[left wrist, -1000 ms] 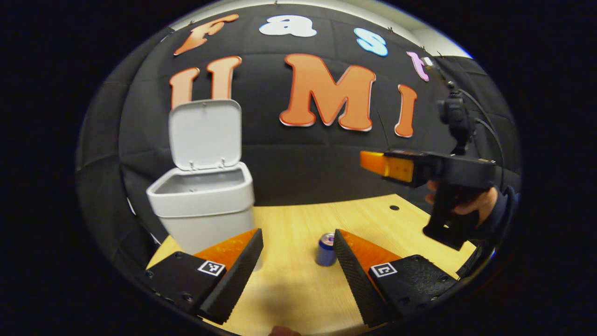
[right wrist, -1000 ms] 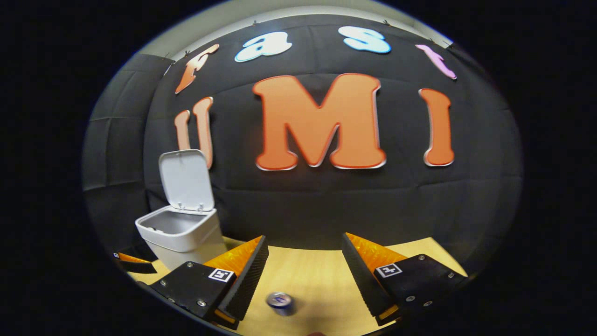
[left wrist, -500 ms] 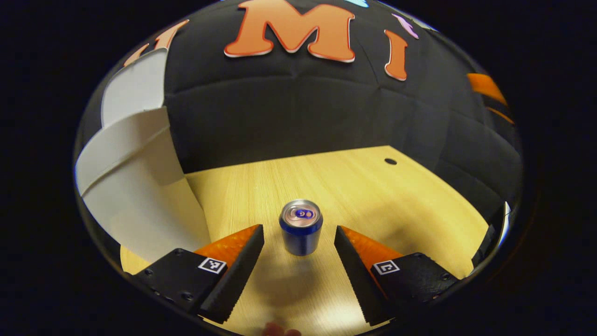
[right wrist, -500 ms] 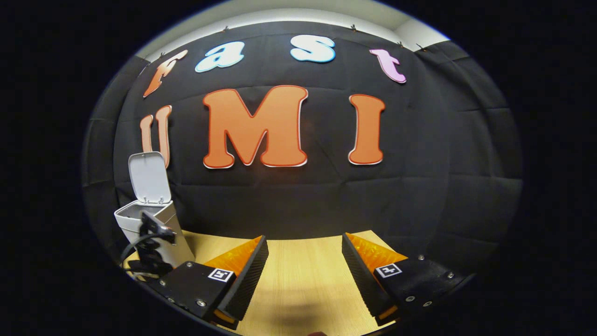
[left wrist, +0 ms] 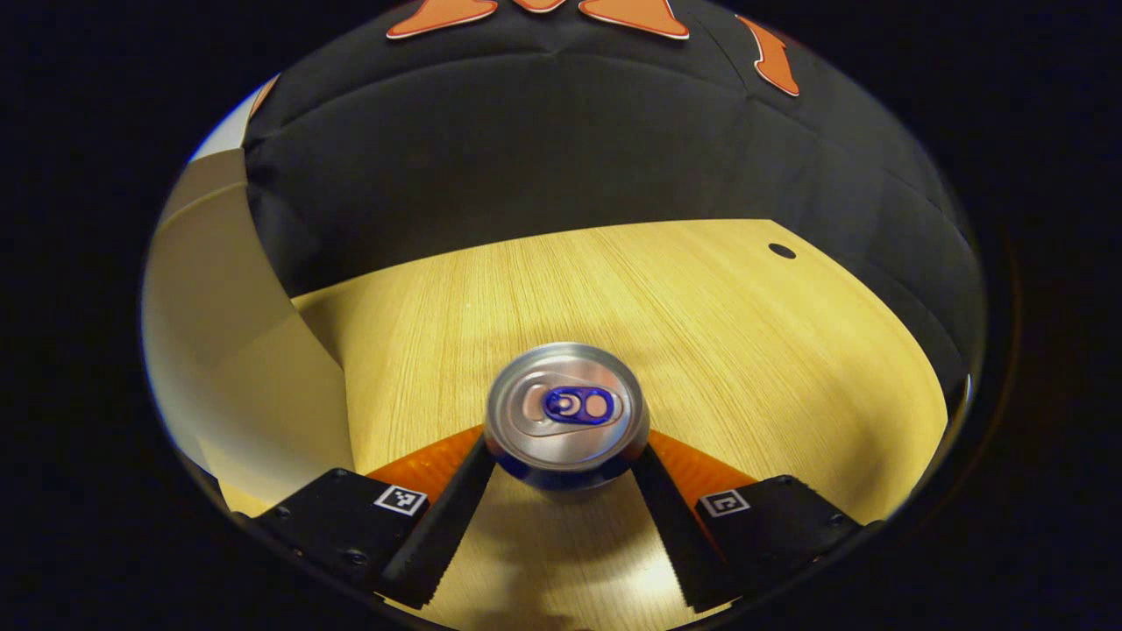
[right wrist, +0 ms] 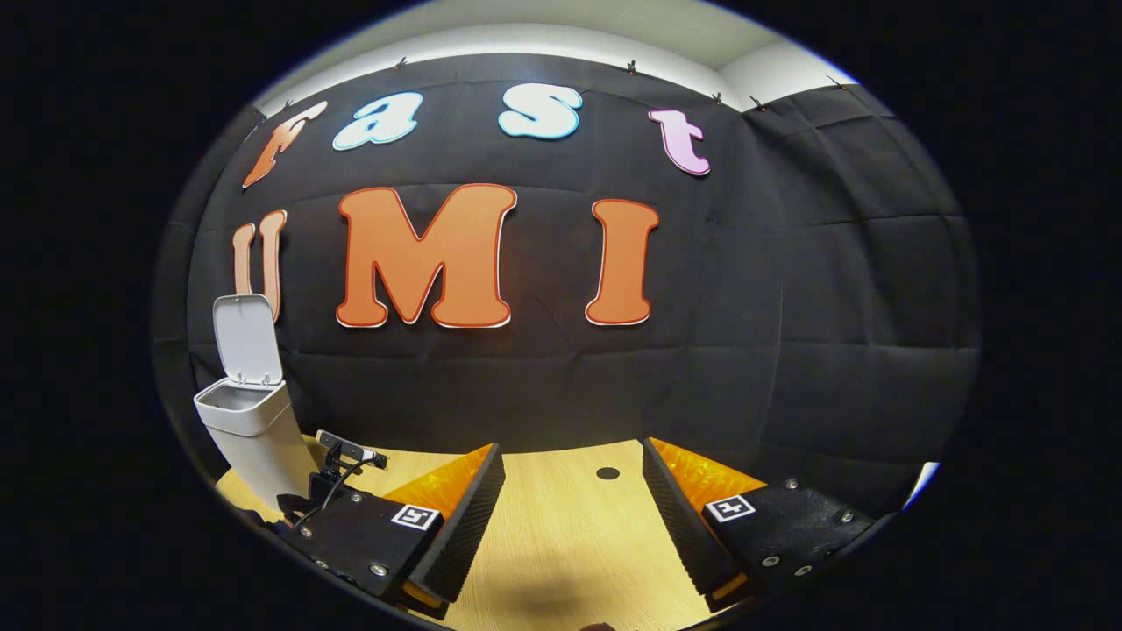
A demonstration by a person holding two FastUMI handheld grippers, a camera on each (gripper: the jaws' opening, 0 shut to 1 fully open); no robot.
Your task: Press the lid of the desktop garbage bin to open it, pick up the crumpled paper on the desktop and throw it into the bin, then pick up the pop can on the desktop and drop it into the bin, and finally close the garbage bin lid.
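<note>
Left gripper view | pop can [left wrist: 566, 414] upright on desktop [left wrist: 701, 315], axis vertical, btwn fingers of L gripper [left wrist: 561, 478] | jaws spread astride can, contact unclear | bin [right wrist: 250, 425] lid up, to L | R gripper [right wrist: 570, 517] spread, empty, farther off

Showing on the left gripper [left wrist: 561, 491] and the right gripper [right wrist: 570, 526] alike: two wedge-shaped fingers with ribbed inner faces, black blocky mounts carrying small square black-and-white markers, round screws dotting the casings.
</note>
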